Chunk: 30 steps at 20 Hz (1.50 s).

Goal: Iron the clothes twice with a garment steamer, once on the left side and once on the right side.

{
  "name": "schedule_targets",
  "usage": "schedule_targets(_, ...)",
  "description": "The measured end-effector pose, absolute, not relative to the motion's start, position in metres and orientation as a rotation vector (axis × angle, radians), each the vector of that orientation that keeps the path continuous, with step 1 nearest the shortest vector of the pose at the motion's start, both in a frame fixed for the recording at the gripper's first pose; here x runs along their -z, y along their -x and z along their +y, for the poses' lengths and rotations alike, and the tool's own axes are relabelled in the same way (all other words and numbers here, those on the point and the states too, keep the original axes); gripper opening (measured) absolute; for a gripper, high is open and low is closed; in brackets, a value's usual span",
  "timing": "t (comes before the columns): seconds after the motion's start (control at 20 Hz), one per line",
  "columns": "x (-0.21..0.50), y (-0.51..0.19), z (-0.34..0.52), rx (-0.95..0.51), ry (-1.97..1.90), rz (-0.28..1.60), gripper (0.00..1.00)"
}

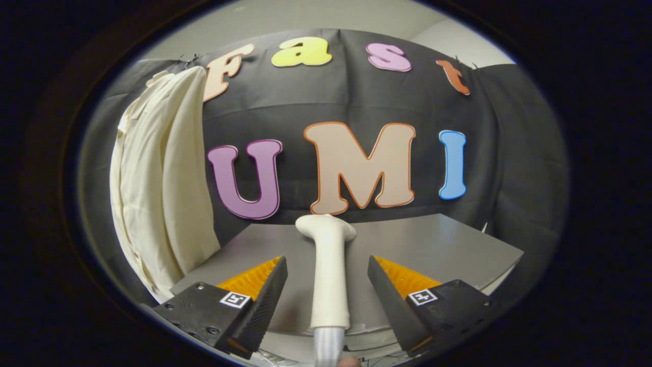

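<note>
A white garment steamer [329, 270] stands on the grey table [448, 250], its handle running up between my fingers and its head just beyond them. My gripper [327, 278] is open: a gap shows on each side of the handle and neither finger touches it. A ribbed hose leaves the bottom of the handle. A cream shirt [160, 178] hangs from a hanger on the black wall to the left, reaching down past the table's left edge.
The table top stretches away behind and to the right of the steamer, ending at the black cloth wall [509, 153]. Its right corner lies beyond my right finger.
</note>
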<state>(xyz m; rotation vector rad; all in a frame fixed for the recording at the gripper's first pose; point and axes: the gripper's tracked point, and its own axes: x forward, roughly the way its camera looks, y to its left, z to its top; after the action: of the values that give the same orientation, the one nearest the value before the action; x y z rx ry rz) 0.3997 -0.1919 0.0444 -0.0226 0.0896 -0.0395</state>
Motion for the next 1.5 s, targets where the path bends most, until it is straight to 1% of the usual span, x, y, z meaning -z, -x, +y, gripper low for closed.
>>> schedule_targets(0.05,-0.037,-0.406,-0.194,0.04,0.02,0.115,0.97)
schedule_targets(0.35,-0.01,-0.422,-0.198,0.06,0.01,0.201,0.6)
schedule_targets(0.5,-0.01,-0.423,-0.195,0.039,0.031,0.234,0.41)
schedule_targets(0.6,-0.008,-0.423,-0.191,0.013,0.066,0.247,0.4)
schedule_targets(0.75,-0.013,-0.418,-0.192,0.017,0.046,0.243,0.36)
schedule_targets(0.9,-0.015,-0.4,-0.184,0.01,0.028,0.227,0.35)
schedule_targets(1.2,-0.036,-0.346,-0.156,0.019,0.0,0.152,0.35)
schedule_targets(1.5,-0.081,-0.275,-0.087,0.061,-0.019,0.075,0.35)
